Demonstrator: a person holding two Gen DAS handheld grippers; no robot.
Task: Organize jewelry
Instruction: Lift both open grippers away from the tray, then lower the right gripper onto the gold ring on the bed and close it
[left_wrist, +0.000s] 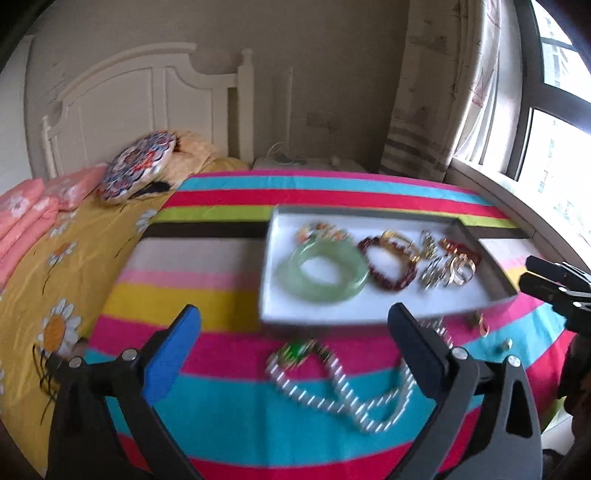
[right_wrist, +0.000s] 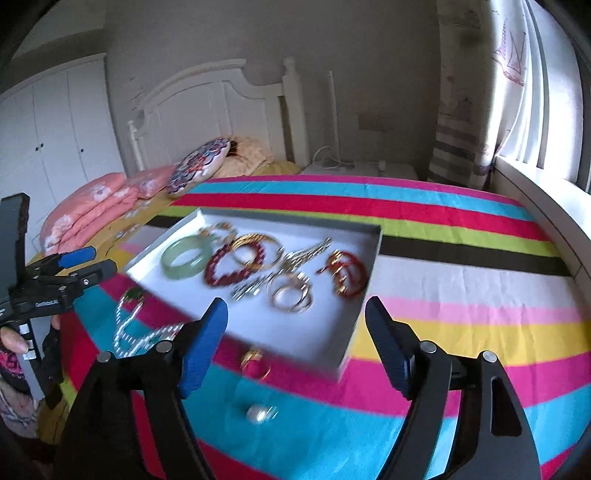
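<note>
A shallow white box (left_wrist: 280, 236) lies on the striped bedspread and holds a green jade bangle (left_wrist: 321, 273), a dark red bead bracelet (left_wrist: 388, 266) and silver and gold pieces (left_wrist: 443, 273). In front of it a white bead necklace (left_wrist: 347, 387) with a green pendant lies loose, below my left gripper (left_wrist: 293, 317), which is open and empty. My right gripper (right_wrist: 295, 306) is open and empty too, over the box's near edge (right_wrist: 349, 343). A gold ring (right_wrist: 255, 363) and a pearl ring (right_wrist: 260, 413) lie on the cloth between its fingers.
The striped bedspread (right_wrist: 461, 295) spreads right toward a window ledge (right_wrist: 546, 199). Pink folded quilts (right_wrist: 92, 210) and a patterned round cushion (right_wrist: 199, 166) sit at the back left by the white headboard. A person's hand (right_wrist: 14, 341) holds the left gripper's handle.
</note>
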